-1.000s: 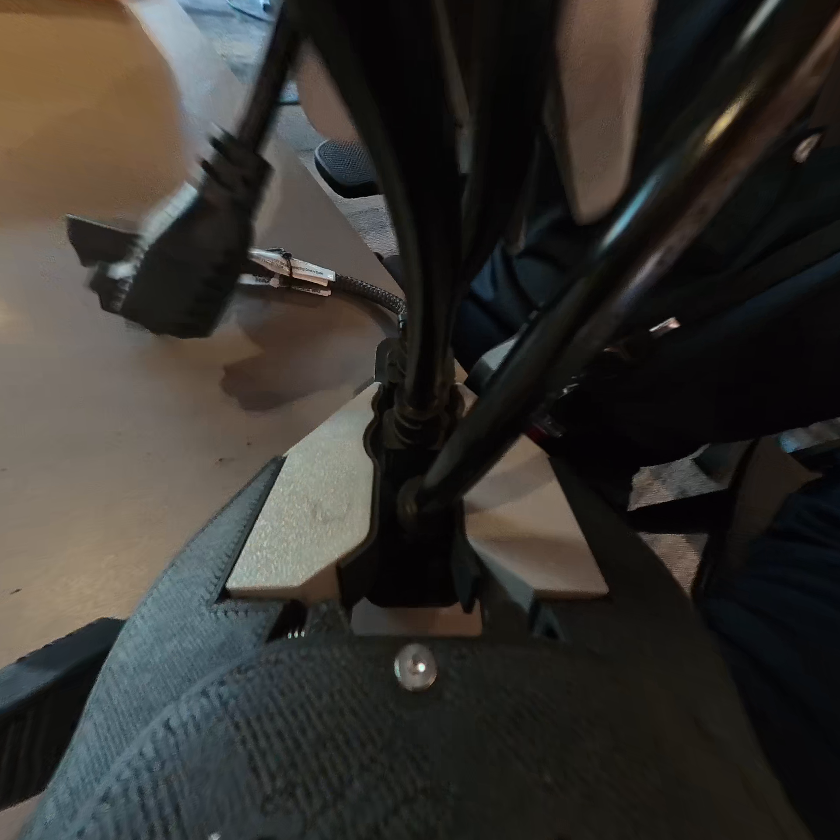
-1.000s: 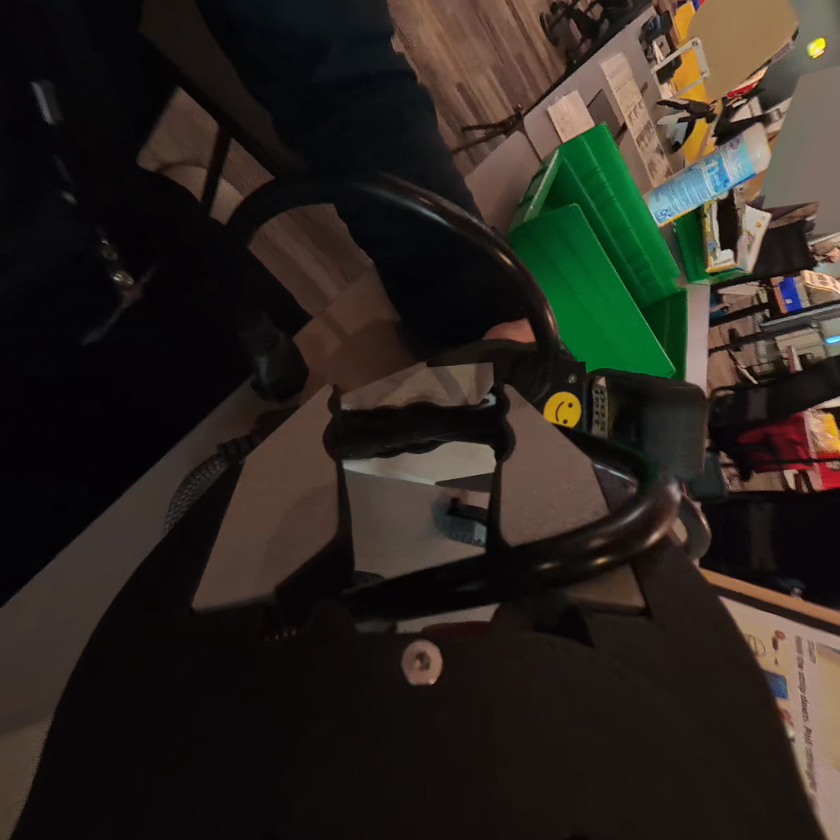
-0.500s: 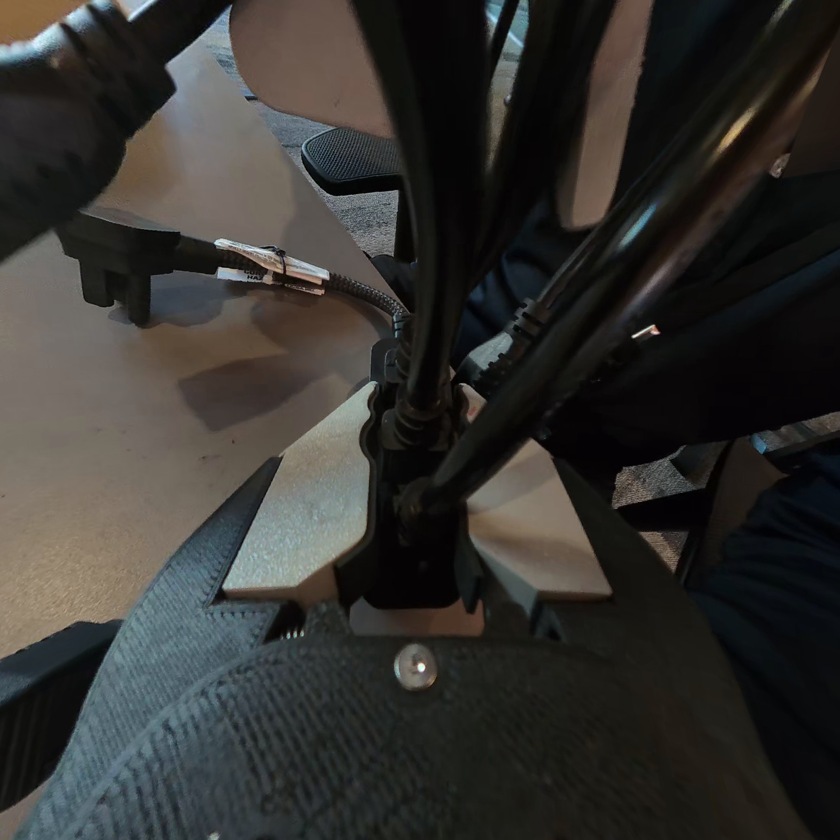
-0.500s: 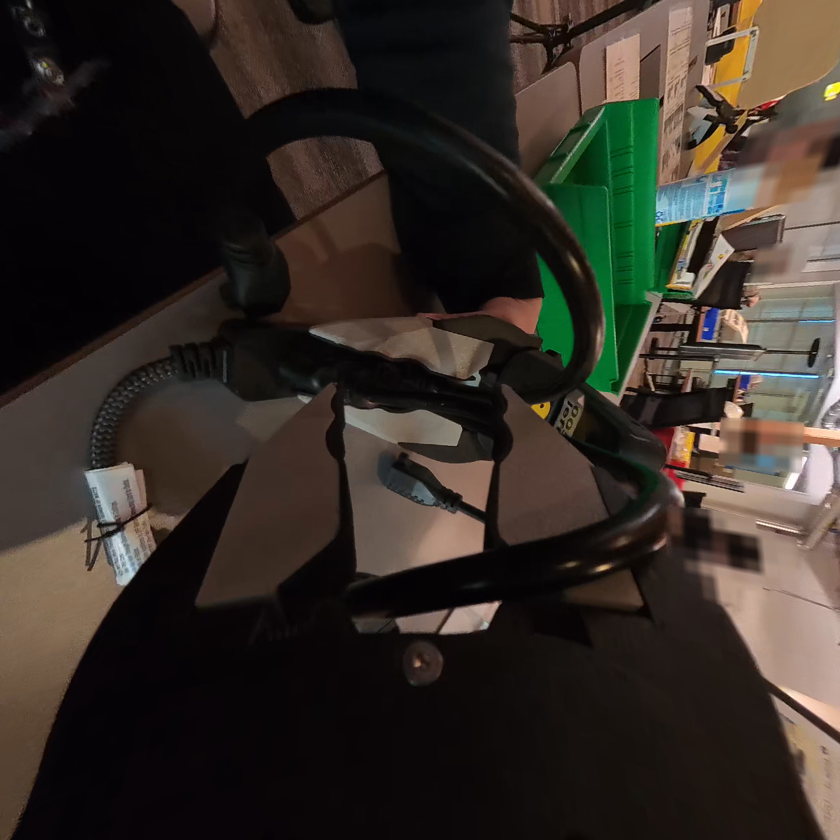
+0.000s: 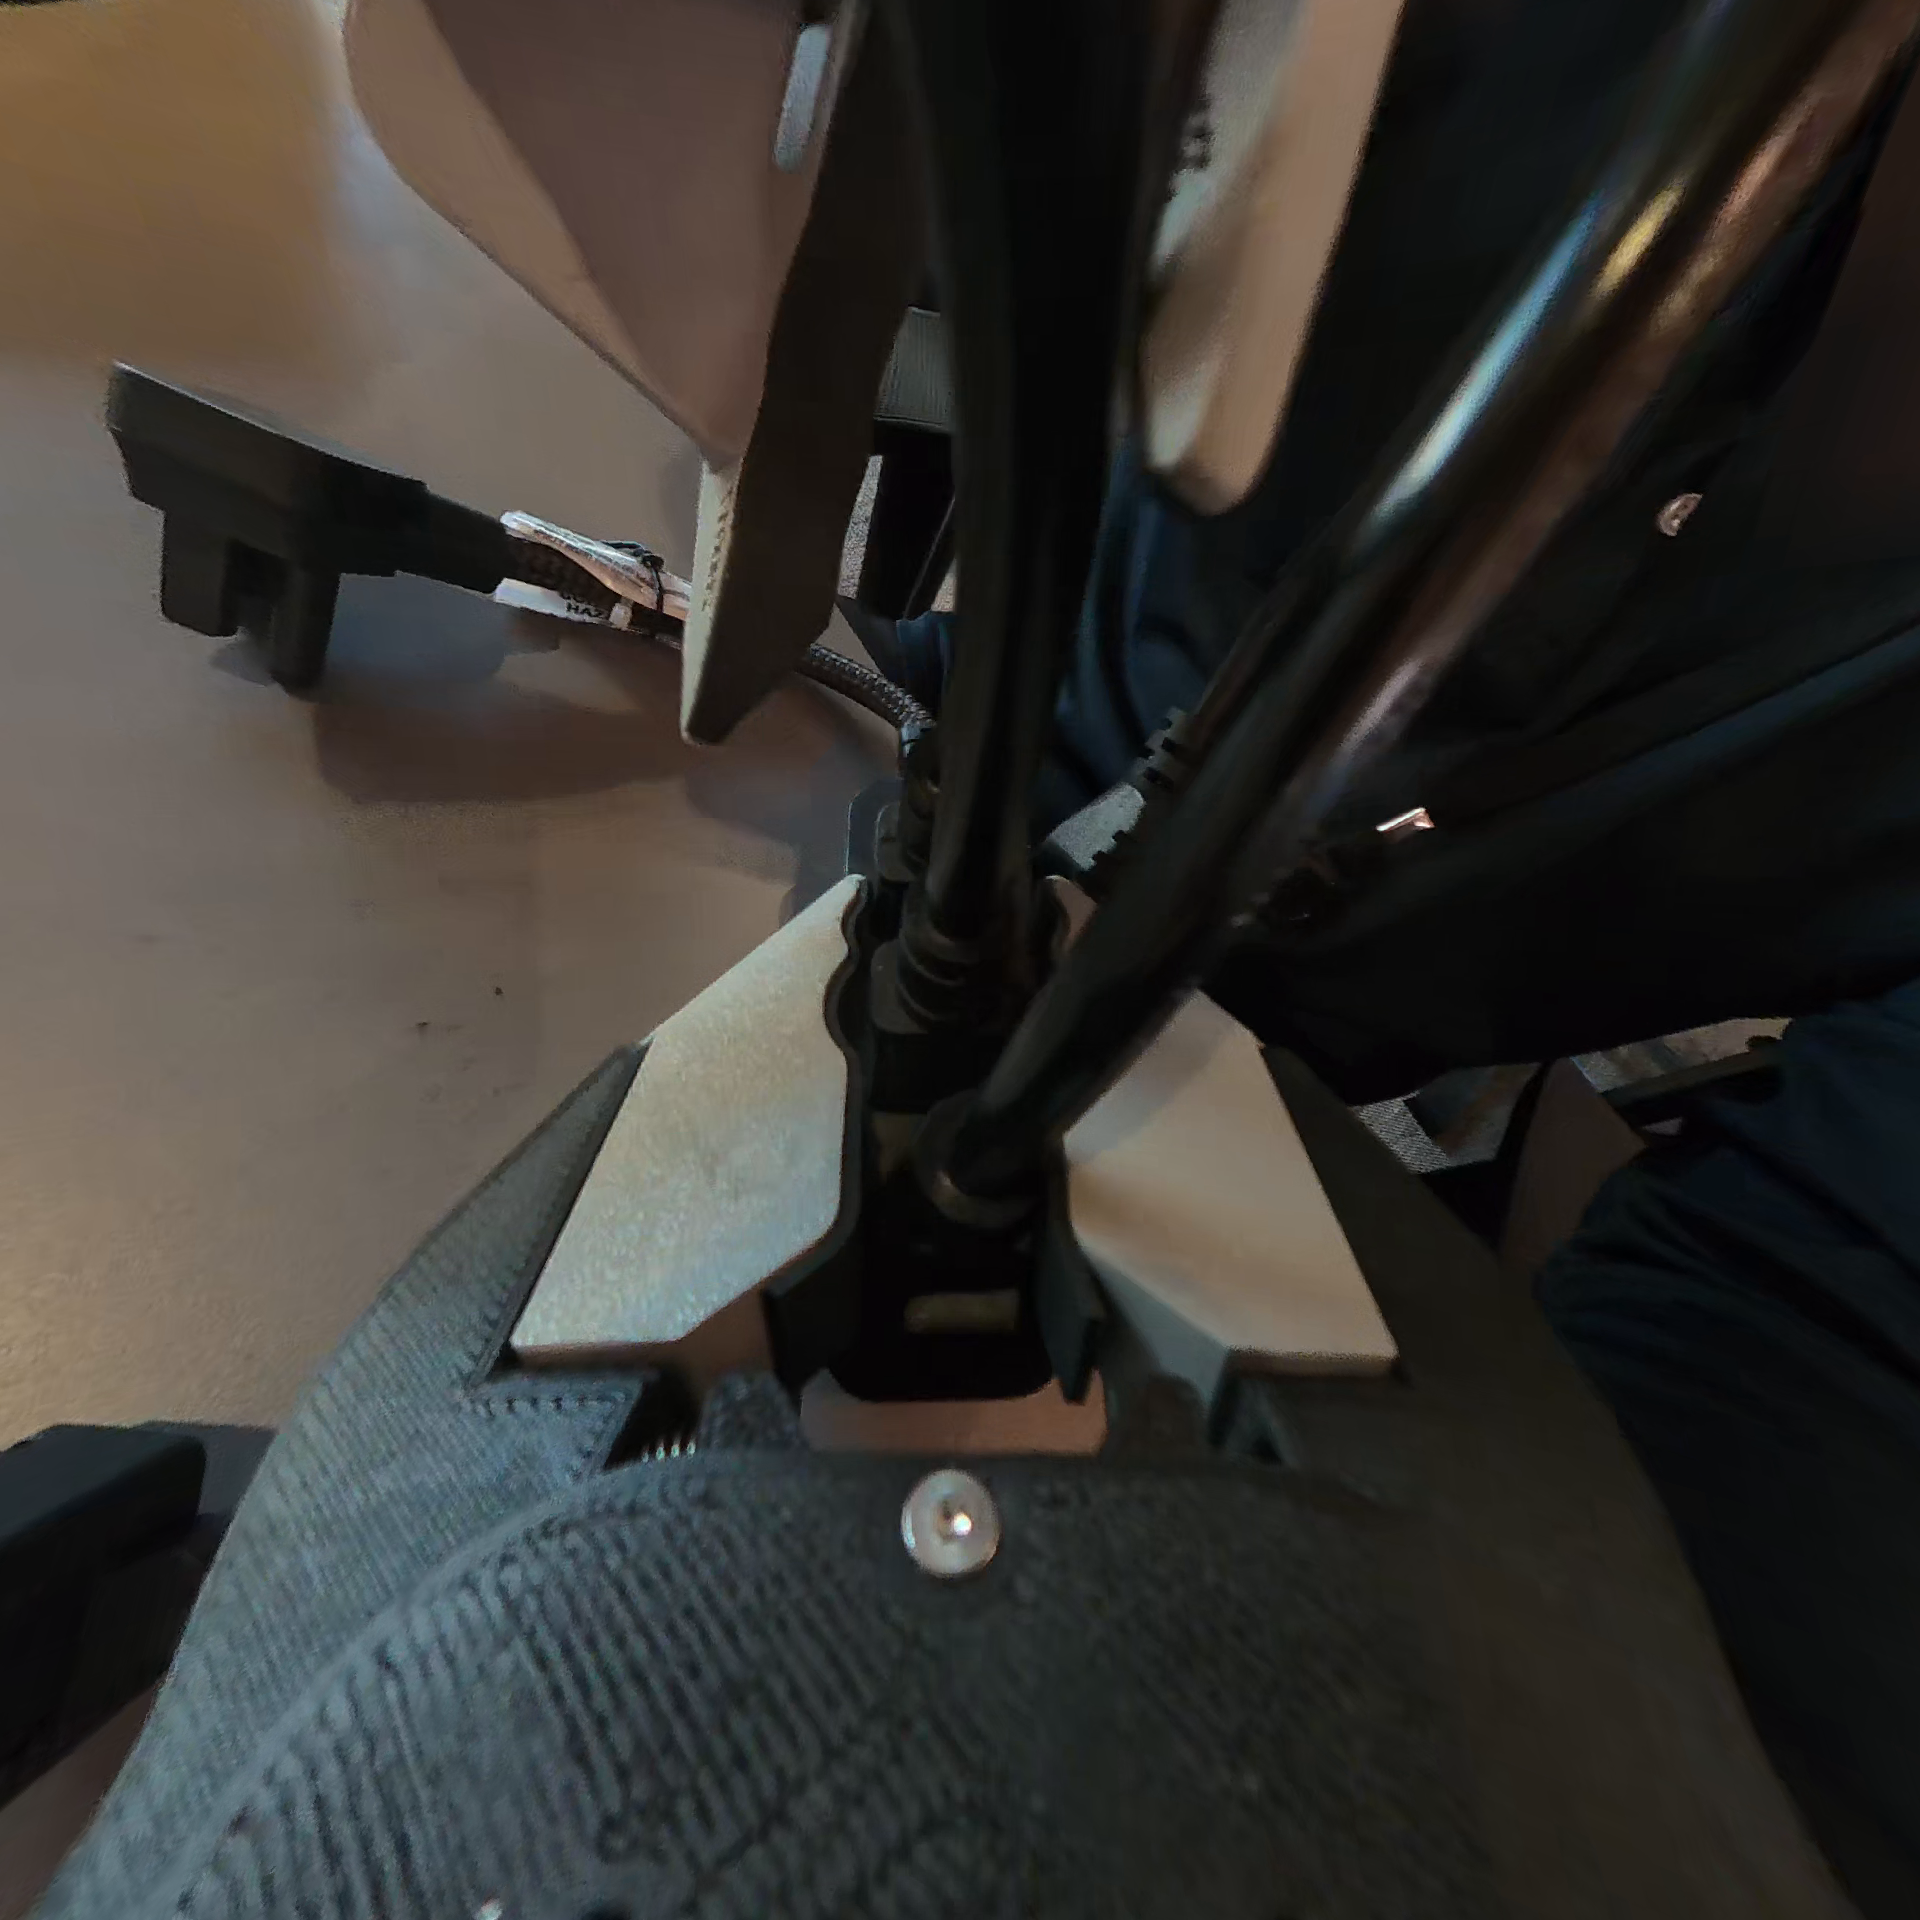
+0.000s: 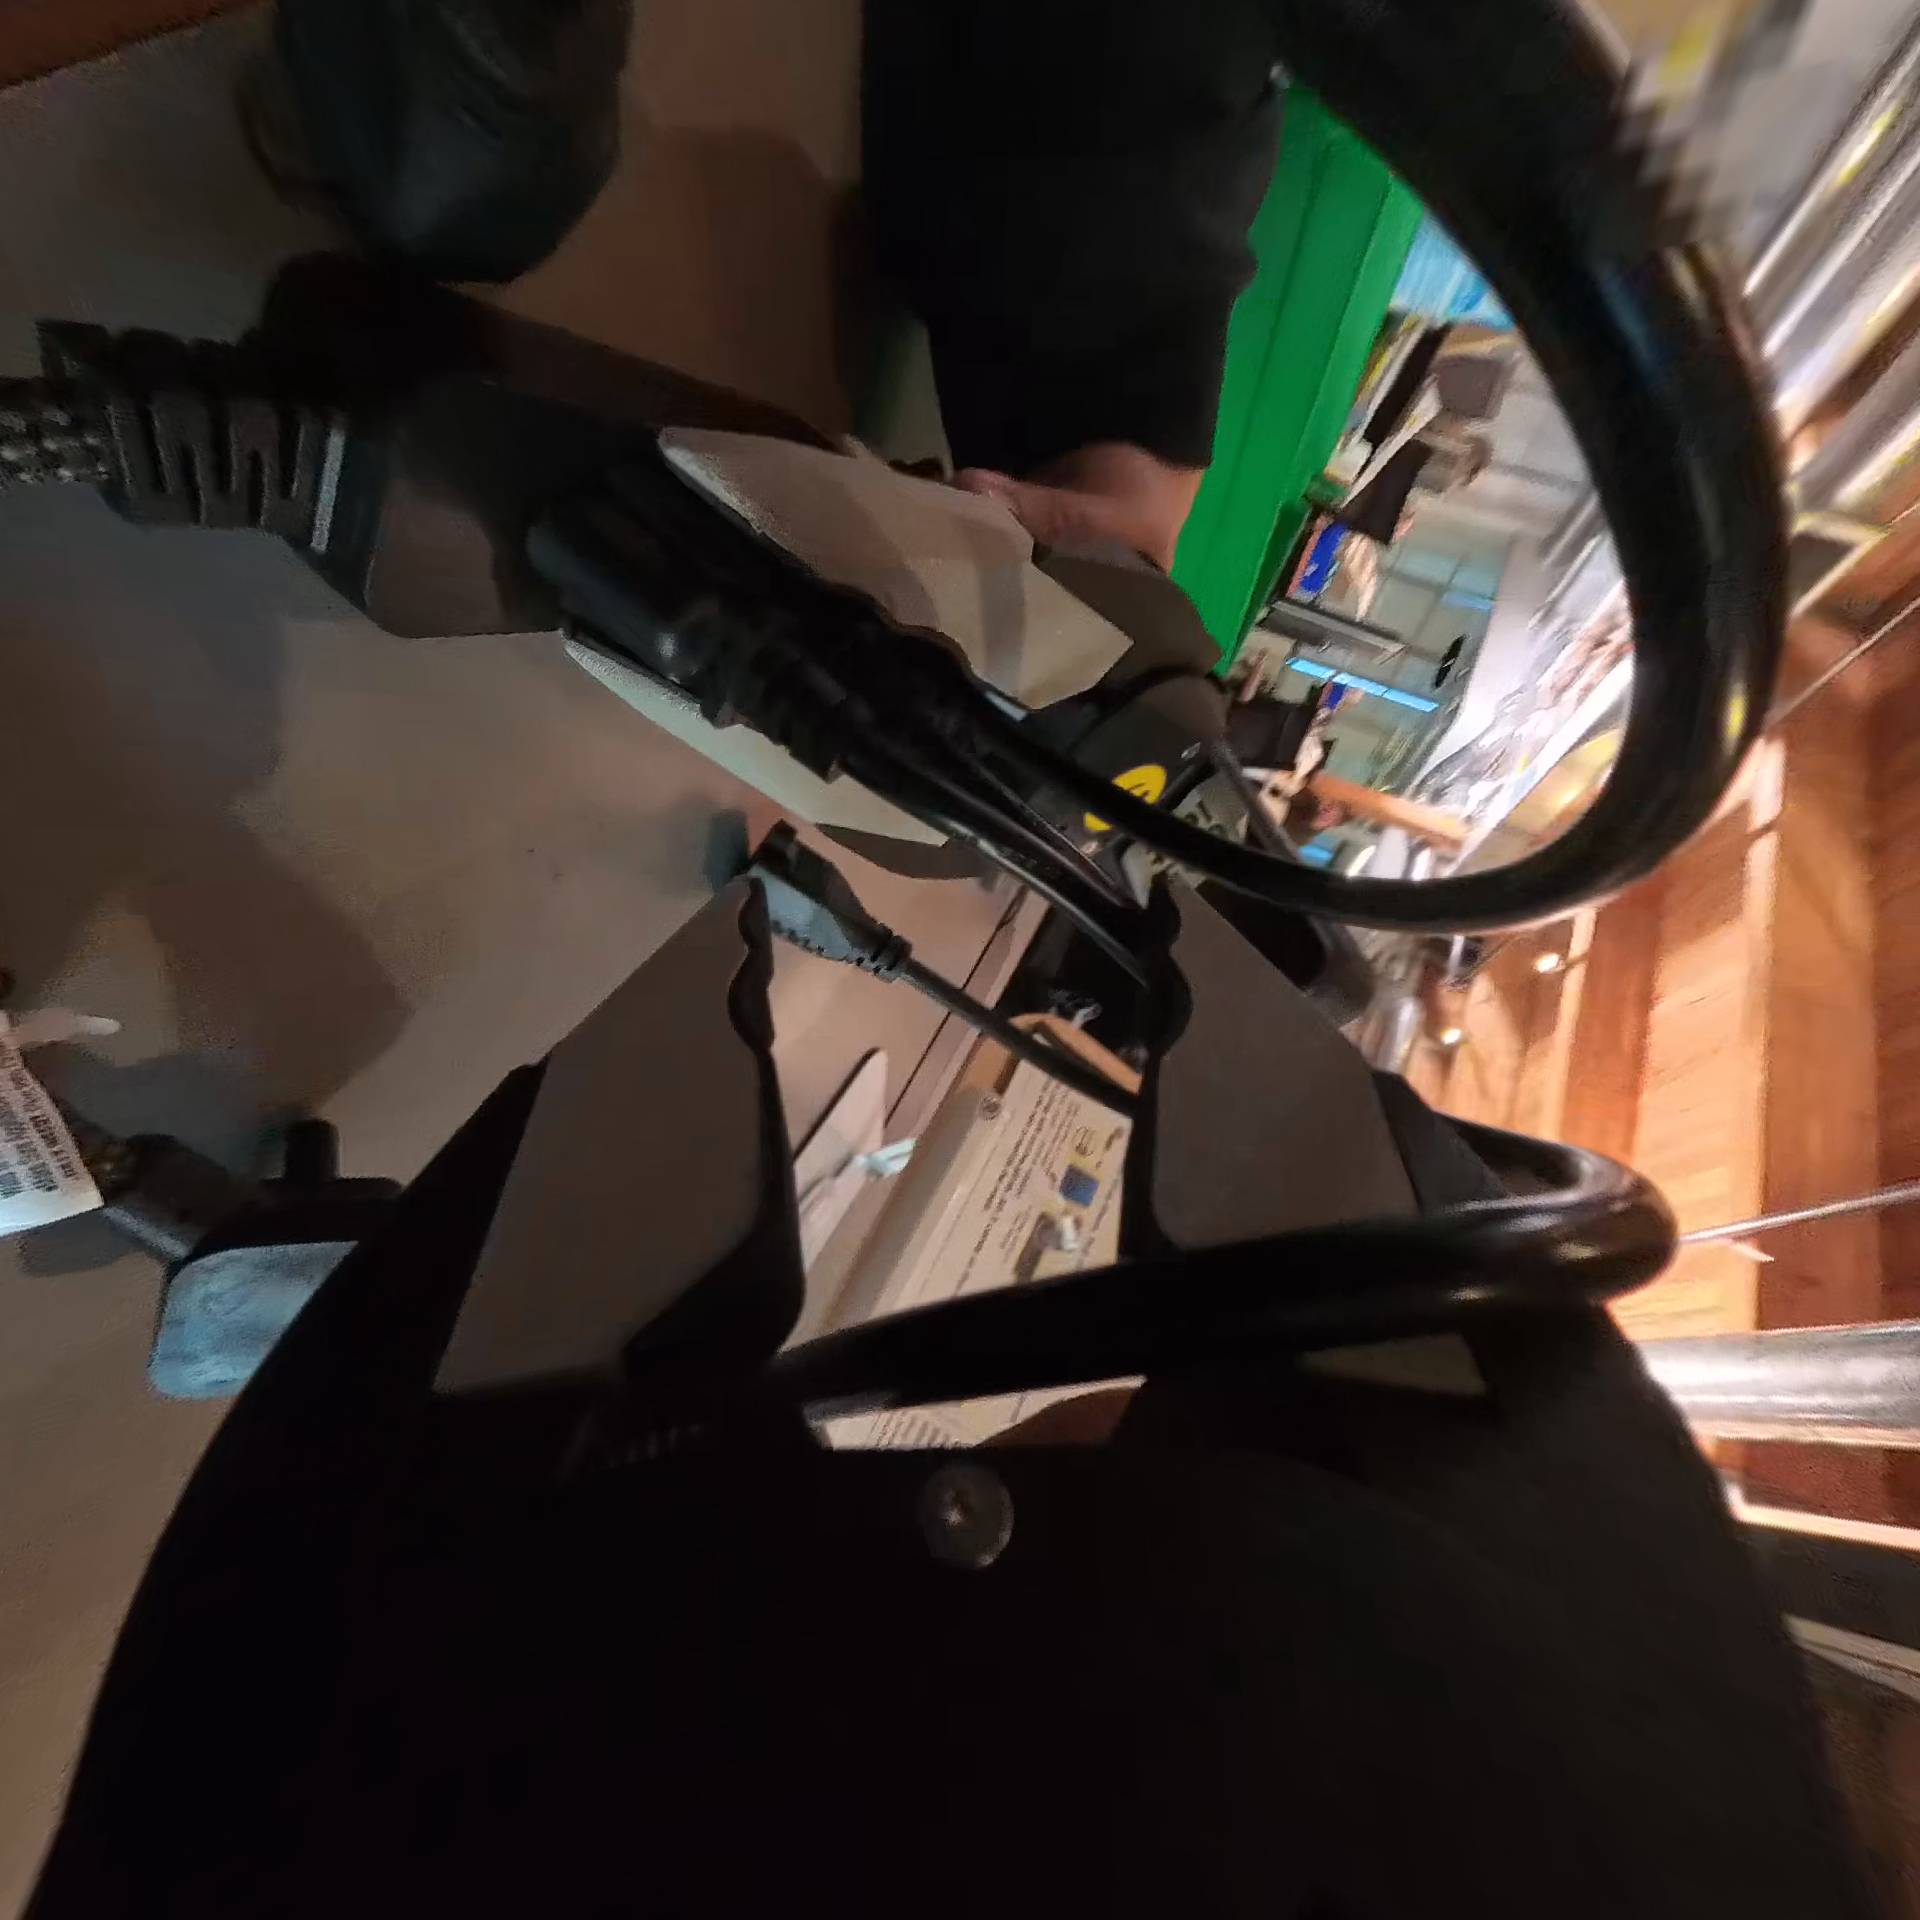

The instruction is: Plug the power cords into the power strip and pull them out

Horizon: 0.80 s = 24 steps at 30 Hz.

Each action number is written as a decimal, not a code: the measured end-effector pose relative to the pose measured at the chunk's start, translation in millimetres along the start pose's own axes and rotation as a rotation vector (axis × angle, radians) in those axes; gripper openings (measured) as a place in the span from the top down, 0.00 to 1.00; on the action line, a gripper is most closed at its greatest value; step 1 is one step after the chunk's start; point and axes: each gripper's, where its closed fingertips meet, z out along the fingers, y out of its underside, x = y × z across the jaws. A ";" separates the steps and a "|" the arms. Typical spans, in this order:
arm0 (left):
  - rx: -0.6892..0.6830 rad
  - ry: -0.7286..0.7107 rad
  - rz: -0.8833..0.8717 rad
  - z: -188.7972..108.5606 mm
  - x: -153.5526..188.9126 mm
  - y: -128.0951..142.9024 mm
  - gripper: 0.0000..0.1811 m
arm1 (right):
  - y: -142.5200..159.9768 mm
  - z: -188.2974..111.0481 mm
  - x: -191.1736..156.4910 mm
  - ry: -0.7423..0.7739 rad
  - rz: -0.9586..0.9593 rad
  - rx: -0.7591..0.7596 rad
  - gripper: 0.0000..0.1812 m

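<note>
My left gripper [image 5: 956, 914] is shut on a black plug [image 5: 935, 1236], and several black cords [image 5: 987, 520] rise from it. One is a thick glossy cord [image 5: 1455, 499]. In the right wrist view the left gripper [image 6: 623, 561] presses that plug [image 6: 727, 644] against the end of the black power strip [image 6: 447, 540], which trails a braided cable [image 6: 31, 426]. My right gripper [image 6: 956, 935] stands open with nothing between its tips. The thick cord [image 6: 1299, 1288] lies across the base of its fingers. One right finger [image 5: 758, 468] hangs at the top of the left wrist view.
A flat black plug [image 5: 260, 520] on the tagged braided cable lies on the tan table [image 5: 312, 1039]; it also shows in the right wrist view [image 6: 239, 1320]. A small grey plug [image 6: 800, 914] on a thin cord lies beyond my right fingertips. Green bins [image 6: 1299, 416] stand behind, with a printed sheet [image 6: 1039, 1174] nearby.
The right wrist view has swung round, and the left gripper and the strip end now sit closer in it. A right finger has come into the top of the left wrist view. The left grip is unchanged.
</note>
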 end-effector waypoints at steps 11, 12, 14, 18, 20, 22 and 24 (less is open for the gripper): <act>0.005 -0.134 0.010 -3.9 -19.1 -1.7 0.85 | 20.1 -4.5 -11.6 -0.244 0.104 -0.180 0.60; 0.004 -0.136 0.016 -3.7 -19.1 -1.7 0.85 | 19.6 -5.3 -11.7 -0.240 0.110 -0.181 0.60; 0.006 -0.144 0.015 -4.4 -20.5 -2.0 0.85 | 20.5 -5.5 -11.5 -0.224 0.117 -0.194 0.60; 0.028 -0.170 -0.037 -10.2 -27.7 -2.0 0.86 | 29.5 -3.7 -12.1 -0.158 0.100 -0.222 0.60; 0.029 -0.172 -0.045 -9.8 -28.8 -2.4 0.86 | 33.5 -3.4 -15.8 -0.177 0.140 -0.231 0.59; 0.028 -0.183 -0.038 -8.6 -29.8 -3.3 0.85 | 34.9 -3.3 -18.4 -0.226 0.213 -0.252 0.59; 0.019 -0.203 -0.026 -6.8 -30.7 -4.4 0.85 | 36.0 -3.8 -22.5 -0.298 0.278 -0.278 0.59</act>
